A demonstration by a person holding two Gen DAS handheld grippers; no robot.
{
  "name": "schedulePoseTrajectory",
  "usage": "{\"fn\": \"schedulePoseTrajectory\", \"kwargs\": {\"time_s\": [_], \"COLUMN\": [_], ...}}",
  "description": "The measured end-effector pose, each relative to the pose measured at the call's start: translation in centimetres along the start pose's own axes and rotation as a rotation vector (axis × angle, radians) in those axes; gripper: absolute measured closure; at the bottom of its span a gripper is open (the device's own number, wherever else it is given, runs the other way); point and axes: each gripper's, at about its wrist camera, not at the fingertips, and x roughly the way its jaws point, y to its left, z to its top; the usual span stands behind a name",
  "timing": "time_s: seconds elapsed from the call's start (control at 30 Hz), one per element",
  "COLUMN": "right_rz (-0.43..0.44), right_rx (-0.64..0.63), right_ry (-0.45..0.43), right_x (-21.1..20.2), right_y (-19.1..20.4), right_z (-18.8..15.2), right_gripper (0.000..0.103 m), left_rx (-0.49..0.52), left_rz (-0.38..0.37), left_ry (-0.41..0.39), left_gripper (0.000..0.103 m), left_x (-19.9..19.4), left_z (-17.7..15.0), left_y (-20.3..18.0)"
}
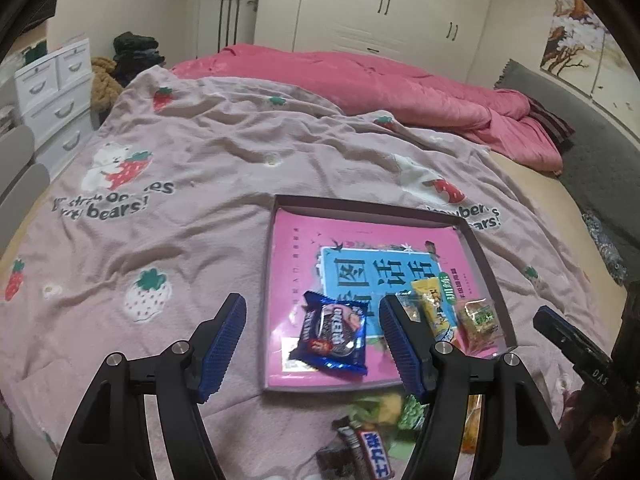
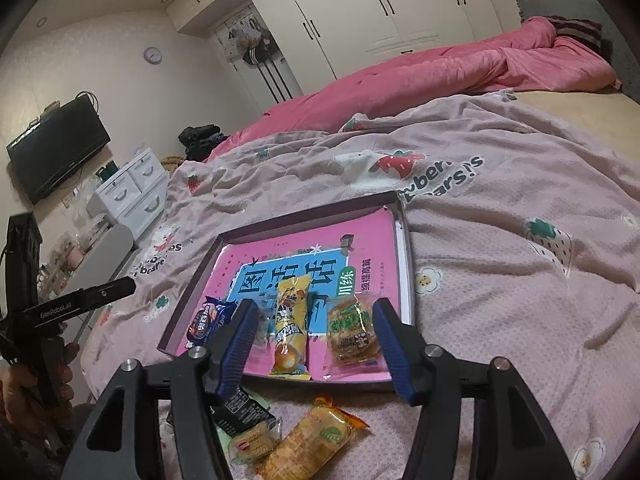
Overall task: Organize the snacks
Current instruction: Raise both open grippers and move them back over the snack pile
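Done: you have four snacks in the tray (image 2: pixel 404 240), lying on the pink book — the blue Oreo pack (image 1: pixel 334 334), a small clear-wrapped sweet (image 2: pixel 262 320), the yellow stick pack (image 2: pixel 291 326) and the biscuit pack (image 2: pixel 352 330).
Left: several packs sit loose on the bed (image 2: pixel 500 208) just in front of the tray's near edge — an orange pack (image 2: pixel 316 436), a round cake (image 2: pixel 252 444), a dark wrapper (image 2: pixel 240 408), and in the left view a chocolate bar (image 1: pixel 370 454) and a green pack (image 1: pixel 412 414). By my reading you're about halfway.
Left gripper (image 1: pixel 312 344): your fingers are spread wide and hold nothing; they hang over the tray's near left corner, the Oreo pack lying between them but not touched.
Right gripper (image 2: pixel 314 346): fingers also apart and empty, poised above the tray's near edge, framing the yellow stick pack and the biscuit pack.
Pose: both grippers point forward across the bed, side by side, tilted down a little toward the tray.
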Motion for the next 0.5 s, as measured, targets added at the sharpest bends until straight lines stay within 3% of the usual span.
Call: {"fn": "schedulePoseTrajectory", "kwargs": {"time_s": [0.5], "right_rz": [-0.046], "right_rx": [0.018], "right_ry": [0.013], "right_x": [-1.6], "right_y": [0.6], "right_z": [-1.3], "right_gripper": [0.039], "left_rx": [0.015], "left_rz": [0.002], "left_ry": [0.038], "left_gripper": [0.028], "left_x": [-1.4], "left_z": [-2.5], "left_y": [1.1]}}
